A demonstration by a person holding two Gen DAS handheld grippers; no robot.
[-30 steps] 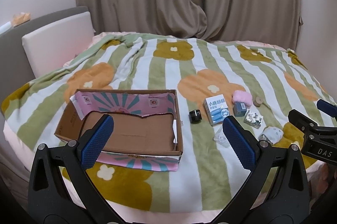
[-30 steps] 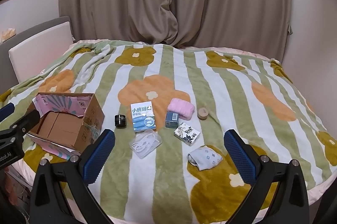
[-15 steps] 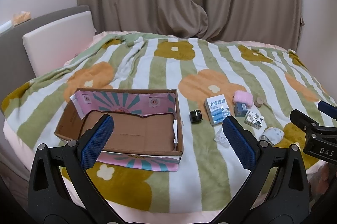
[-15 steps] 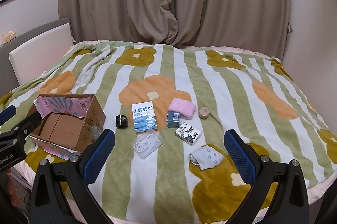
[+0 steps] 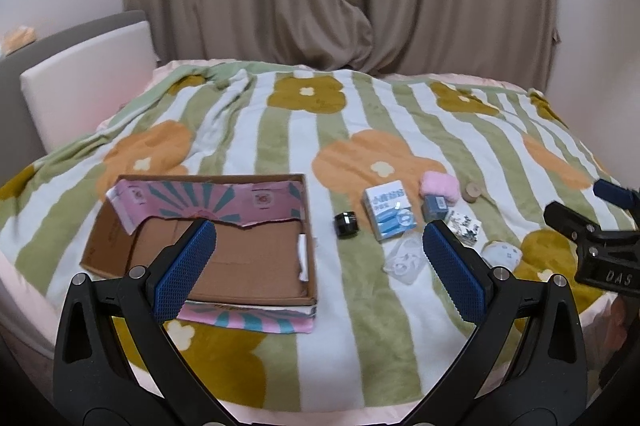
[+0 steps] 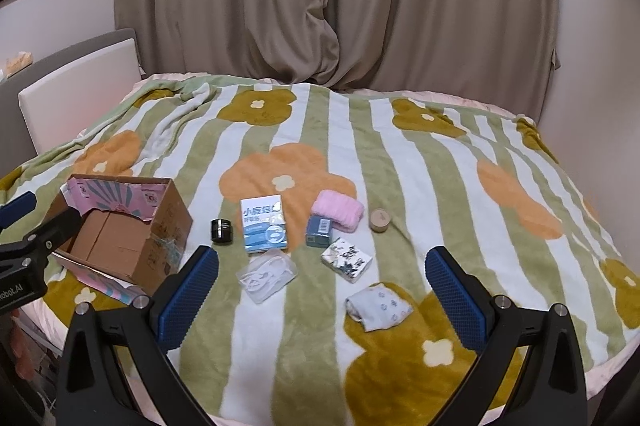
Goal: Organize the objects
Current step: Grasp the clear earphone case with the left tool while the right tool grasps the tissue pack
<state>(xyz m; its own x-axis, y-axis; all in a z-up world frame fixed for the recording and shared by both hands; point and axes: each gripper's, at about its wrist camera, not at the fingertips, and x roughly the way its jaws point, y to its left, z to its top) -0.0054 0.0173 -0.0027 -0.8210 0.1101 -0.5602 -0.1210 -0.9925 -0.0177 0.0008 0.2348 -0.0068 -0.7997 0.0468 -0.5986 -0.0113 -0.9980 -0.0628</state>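
Both claws have eased slightly forward, spread wide, empty. Cardboard box (image 5: 224, 258) under left claw (image 5: 320, 264): empty (nothing packed). Eight small items, e.g. black jar (image 6: 222, 230), sock (image 6: 378, 308), ahead of right claw (image 6: 322, 292) on bed.

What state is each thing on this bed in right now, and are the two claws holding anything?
Cardboard box: open, empty, flaps folded out.
Black jar: upright, lid on.
Blue-and-white box: closed, lying flat.
Pink towel: rolled up.
Small wooden jar: upright, closed.
Clear plastic bag: lying flat, white items inside.
Patterned cloth: folded.
Left claw: open, empty.
Right claw: open, empty.
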